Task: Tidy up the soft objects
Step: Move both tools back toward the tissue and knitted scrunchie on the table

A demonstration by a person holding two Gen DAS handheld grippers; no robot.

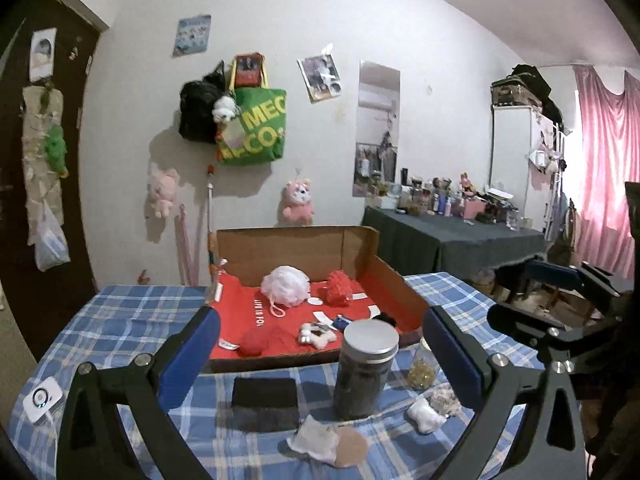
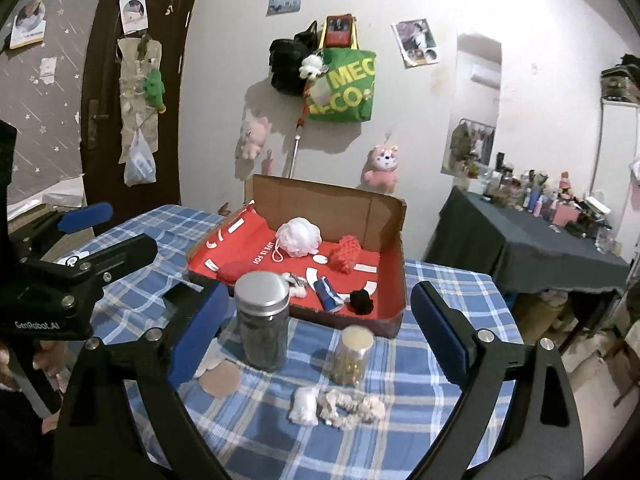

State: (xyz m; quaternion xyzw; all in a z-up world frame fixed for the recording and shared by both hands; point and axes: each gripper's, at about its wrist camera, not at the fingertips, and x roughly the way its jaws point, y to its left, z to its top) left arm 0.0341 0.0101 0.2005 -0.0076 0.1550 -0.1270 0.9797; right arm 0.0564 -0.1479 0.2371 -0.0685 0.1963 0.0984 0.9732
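Observation:
A cardboard box (image 1: pixel 394 276) lined in red stands on the plaid table (image 1: pixel 120 320). In it lie a white bath pouf (image 1: pixel 285 285), a red pouf (image 1: pixel 338 287), a red ball (image 1: pixel 254 341), a small plush (image 1: pixel 316 334), a blue item (image 2: pixel 327 289) and a black scrunchie (image 2: pixel 361 301). On the cloth in front lie a white soft piece (image 2: pixel 305 405), a cream scrunchie (image 2: pixel 352 404) and a white pad (image 1: pixel 314 436). My left gripper (image 1: pixel 320 354) is open and empty above the near table. My right gripper (image 2: pixel 318 330) is open and empty too.
A tall dark jar with a metal lid (image 1: pixel 366 368) and a small jar of yellow beads (image 2: pixel 352 354) stand before the box. A black phone (image 1: pixel 265 394), a tan round pad (image 1: pixel 352 446) and a white device (image 1: pixel 42 398) lie on the cloth. A cluttered dark table (image 1: pixel 452 232) stands at the right.

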